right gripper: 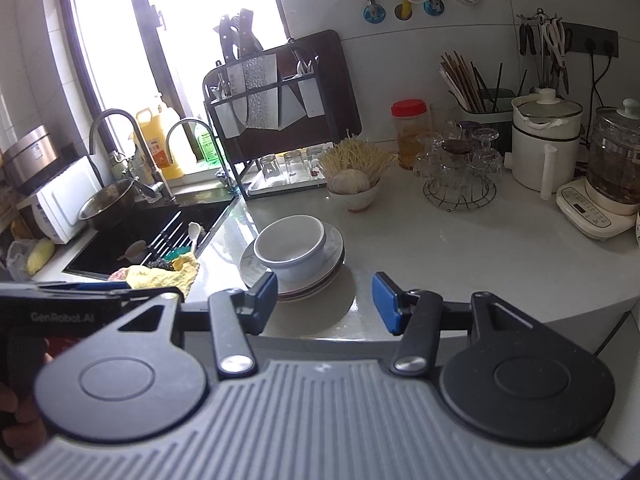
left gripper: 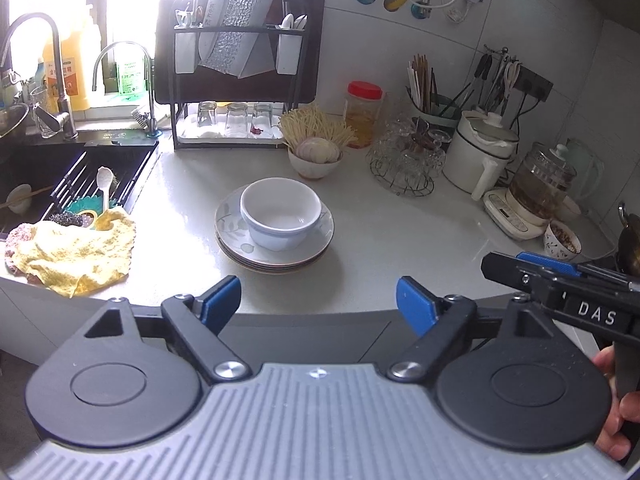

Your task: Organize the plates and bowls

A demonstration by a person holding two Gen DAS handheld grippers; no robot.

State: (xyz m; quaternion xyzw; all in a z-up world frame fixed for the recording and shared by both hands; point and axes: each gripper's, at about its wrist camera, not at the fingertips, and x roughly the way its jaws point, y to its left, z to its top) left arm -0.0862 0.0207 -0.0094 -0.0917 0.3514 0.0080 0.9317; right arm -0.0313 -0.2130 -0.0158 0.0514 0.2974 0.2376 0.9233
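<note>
A white bowl (left gripper: pixel 280 210) stands on a stack of patterned plates (left gripper: pixel 236 246) in the middle of the white counter. The bowl (right gripper: pixel 290 248) and the plates (right gripper: pixel 334 258) also show in the right wrist view. My left gripper (left gripper: pixel 318 306) is open and empty, at the counter's front edge, short of the stack. My right gripper (right gripper: pixel 324 304) is open and empty, just in front and to the right of the stack. The right gripper also shows at the right edge of the left wrist view (left gripper: pixel 552 270).
A black sink (left gripper: pixel 60 176) with a rack, spoon and yellow cloth (left gripper: pixel 76 252) lies to the left. A dish rack (left gripper: pixel 240 72) with glasses stands behind. A bowl of garlic and noodles (left gripper: pixel 316 156), a jar, a glass stand (left gripper: pixel 404 160), a white pot and a kettle line the back right.
</note>
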